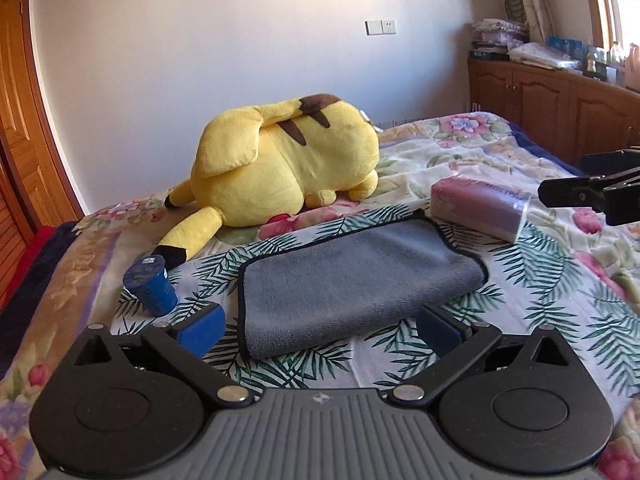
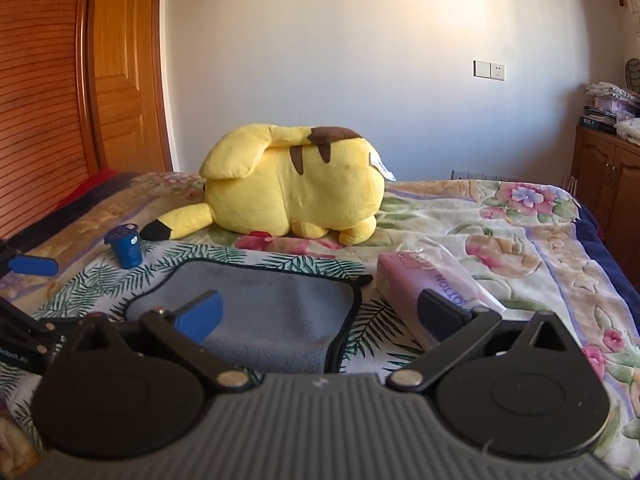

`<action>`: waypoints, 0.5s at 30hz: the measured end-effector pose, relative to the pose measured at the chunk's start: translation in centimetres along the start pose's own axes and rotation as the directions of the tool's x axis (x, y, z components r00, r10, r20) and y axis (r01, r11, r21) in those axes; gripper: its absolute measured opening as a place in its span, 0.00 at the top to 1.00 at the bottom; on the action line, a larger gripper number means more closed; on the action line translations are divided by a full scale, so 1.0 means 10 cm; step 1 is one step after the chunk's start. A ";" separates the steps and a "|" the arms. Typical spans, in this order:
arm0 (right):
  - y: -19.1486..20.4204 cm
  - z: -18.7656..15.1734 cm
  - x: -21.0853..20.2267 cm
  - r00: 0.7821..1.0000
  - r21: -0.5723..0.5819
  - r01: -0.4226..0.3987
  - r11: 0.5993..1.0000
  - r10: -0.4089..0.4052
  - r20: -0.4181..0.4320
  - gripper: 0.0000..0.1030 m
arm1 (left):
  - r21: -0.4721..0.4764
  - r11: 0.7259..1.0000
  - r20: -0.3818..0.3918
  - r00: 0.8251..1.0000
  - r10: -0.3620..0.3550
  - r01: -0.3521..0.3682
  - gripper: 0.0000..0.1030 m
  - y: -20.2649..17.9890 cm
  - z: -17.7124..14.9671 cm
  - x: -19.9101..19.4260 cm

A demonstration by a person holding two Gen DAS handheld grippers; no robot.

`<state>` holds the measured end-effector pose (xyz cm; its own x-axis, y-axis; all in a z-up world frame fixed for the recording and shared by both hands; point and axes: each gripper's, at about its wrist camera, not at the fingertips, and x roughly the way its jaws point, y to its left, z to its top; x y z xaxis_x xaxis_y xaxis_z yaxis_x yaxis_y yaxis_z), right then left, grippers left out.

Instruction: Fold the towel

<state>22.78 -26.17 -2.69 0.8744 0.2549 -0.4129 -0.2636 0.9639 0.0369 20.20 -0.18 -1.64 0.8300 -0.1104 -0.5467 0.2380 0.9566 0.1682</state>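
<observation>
A grey towel point(image 1: 352, 280) with a dark edge lies folded on the leaf-patterned cloth on the bed; it also shows in the right wrist view point(image 2: 264, 304). My left gripper point(image 1: 320, 328) is open, just in front of the towel's near edge, holding nothing. My right gripper point(image 2: 320, 312) is open above the towel's near right part, holding nothing. The right gripper shows at the right edge of the left wrist view point(image 1: 592, 192), and the left gripper's blue fingertip point(image 2: 34, 265) shows at the left of the right wrist view.
A yellow plush toy point(image 1: 288, 168) lies behind the towel. A blue cup point(image 1: 150, 286) stands to the towel's left. A pink tissue pack point(image 1: 480, 208) lies to its right. Wooden cabinets point(image 1: 560, 100) stand at the far right and a wooden door point(image 2: 120, 72) at the left.
</observation>
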 end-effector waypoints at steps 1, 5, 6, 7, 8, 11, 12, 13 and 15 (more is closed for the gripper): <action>0.01 0.01 -0.04 1.000 -0.002 0.002 1.000 -0.002 0.004 0.00 | -0.001 1.000 0.002 1.000 -0.004 0.004 0.00 -0.01 0.01 -0.05; 0.04 0.06 -0.21 1.000 -0.010 0.009 1.000 -0.009 0.022 0.00 | 0.000 1.000 0.027 1.000 0.007 -0.007 0.00 -0.04 0.09 -0.27; 0.05 0.08 -0.26 1.000 -0.010 0.010 1.000 -0.010 0.027 0.00 | -0.002 1.000 0.033 0.999 0.011 -0.011 0.00 -0.05 0.11 -0.33; 0.06 0.10 -0.31 0.999 -0.010 0.012 1.000 -0.011 0.033 0.00 | -0.004 1.000 0.037 0.999 0.015 -0.015 0.00 -0.06 0.13 -0.39; 0.07 0.12 -0.36 0.999 -0.009 0.013 1.000 -0.012 0.037 0.00 | -0.006 1.000 0.043 0.999 0.020 -0.020 0.00 -0.07 0.15 -0.45; 0.12 0.17 -0.51 0.999 -0.011 0.012 1.000 -0.012 0.049 0.00 | -0.005 0.999 0.061 0.998 0.034 -0.034 0.00 -0.11 0.20 -0.64; 0.13 0.18 -0.56 0.999 -0.014 0.014 1.000 -0.013 0.053 0.00 | -0.008 0.999 0.068 0.997 0.041 -0.040 0.00 -0.12 0.21 -0.70; 0.15 0.19 -0.61 0.998 -0.015 0.014 1.000 -0.013 0.057 0.00 | -0.012 0.999 0.074 0.996 0.042 -0.042 0.00 -0.14 0.22 -0.76; 0.18 0.21 -0.71 0.998 -0.016 0.011 1.000 -0.010 0.062 0.00 | -0.016 0.999 0.083 0.996 0.042 -0.041 0.00 -0.17 0.23 -0.88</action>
<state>16.99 -26.05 2.19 0.9005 0.2499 -0.3559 -0.2609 0.9652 0.0176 13.63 -1.43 4.74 0.8783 -0.0922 -0.4691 0.1957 0.9646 0.1767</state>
